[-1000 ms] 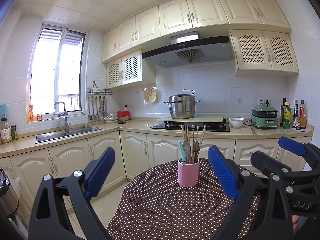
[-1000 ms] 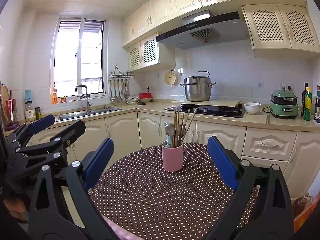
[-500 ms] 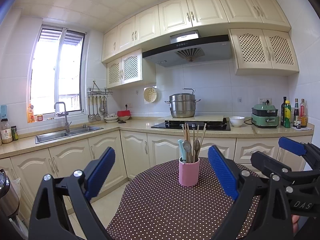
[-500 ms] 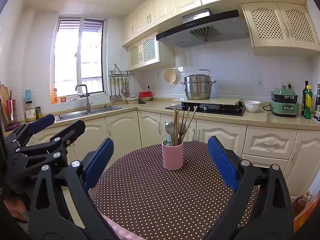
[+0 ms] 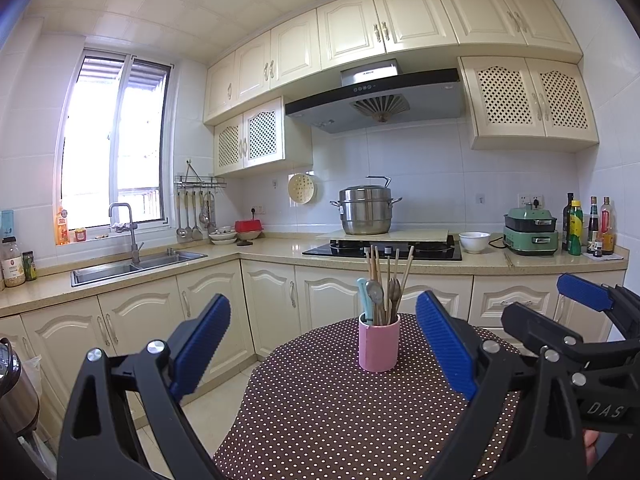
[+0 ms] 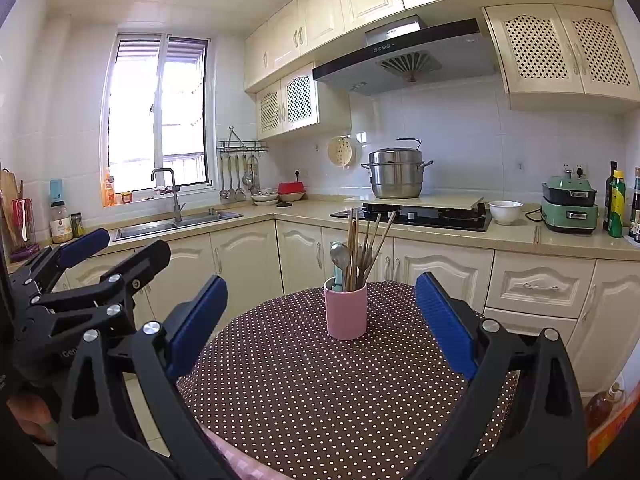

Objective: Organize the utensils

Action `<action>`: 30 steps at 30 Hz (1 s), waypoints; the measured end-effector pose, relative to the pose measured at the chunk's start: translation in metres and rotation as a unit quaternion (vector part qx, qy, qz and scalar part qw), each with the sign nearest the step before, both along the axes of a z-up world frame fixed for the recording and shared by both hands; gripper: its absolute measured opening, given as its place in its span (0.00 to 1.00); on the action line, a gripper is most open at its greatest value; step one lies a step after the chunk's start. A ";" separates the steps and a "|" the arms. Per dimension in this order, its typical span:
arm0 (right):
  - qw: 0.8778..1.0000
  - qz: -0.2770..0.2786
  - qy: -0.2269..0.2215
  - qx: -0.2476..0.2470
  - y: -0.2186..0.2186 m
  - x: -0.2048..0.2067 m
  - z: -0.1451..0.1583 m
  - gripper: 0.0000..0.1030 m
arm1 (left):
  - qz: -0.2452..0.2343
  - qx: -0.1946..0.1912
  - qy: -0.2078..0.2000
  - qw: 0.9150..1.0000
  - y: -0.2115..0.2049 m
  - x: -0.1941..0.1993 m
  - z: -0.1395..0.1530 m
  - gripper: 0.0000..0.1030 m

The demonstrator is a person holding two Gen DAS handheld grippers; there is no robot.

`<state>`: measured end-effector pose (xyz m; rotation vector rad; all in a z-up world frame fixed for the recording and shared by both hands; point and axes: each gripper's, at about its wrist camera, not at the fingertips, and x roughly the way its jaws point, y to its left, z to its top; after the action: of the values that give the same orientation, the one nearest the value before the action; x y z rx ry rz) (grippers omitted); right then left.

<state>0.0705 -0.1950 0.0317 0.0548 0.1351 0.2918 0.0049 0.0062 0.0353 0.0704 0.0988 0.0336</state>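
A pink cylindrical ceramic cup [image 6: 346,312] is standing upright near the middle of a round table w/ a brown white-dotted cloth [image 6: 320,392]. It's holding the utensils: wooden chopsticks [image 6: 354,236] fanning up and outward, a metal spoon [image 6: 340,257] bowl-up, and a pale teal handle [image 5: 362,294] beside it. Nothing else is lying on the cloth in either view, so the utensils are already sitting gathered in the cup. That fits a sorted, finished state, or a mixed bunch waiting to be pulled out and separated; can't tell which.

The left gripper [image 5: 320,344] is hovering short of the cup, blue pads spread wide, grasping nothing. The right gripper [image 6: 320,320] is doing the same, jaws spread w/ nothing between them, and the cup is sitting centred in its gap but further off.

Risks, as a guess: the cup is tall and top-heavy w/ long sticks leaning right, so a pad brushing the chopsticks or clipping the rim could be tipping it over and scattering everything. The two grippers are sitting close side by side, so both closing in at once could be knocking each other. Thin, round chopsticks may be slipping or twisting out of a pinch.
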 end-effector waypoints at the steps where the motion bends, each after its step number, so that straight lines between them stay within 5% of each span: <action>1: 1.000 0.000 0.000 0.000 0.000 0.001 0.001 0.90 | 0.000 0.000 0.000 1.000 0.001 -0.001 -0.001 0.90; 16: 1.000 0.010 0.009 -0.002 0.004 0.008 0.002 0.90 | 0.001 0.002 0.000 1.000 0.006 0.006 -0.001 0.90; 30: 1.000 0.003 0.030 -0.005 -0.002 0.050 -0.009 0.91 | 0.000 0.001 0.033 0.999 -0.003 0.054 -0.012 0.90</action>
<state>0.1205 -0.1972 0.0229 0.0540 0.1964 0.2948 0.0591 0.0033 0.0230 0.0730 0.1649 0.0309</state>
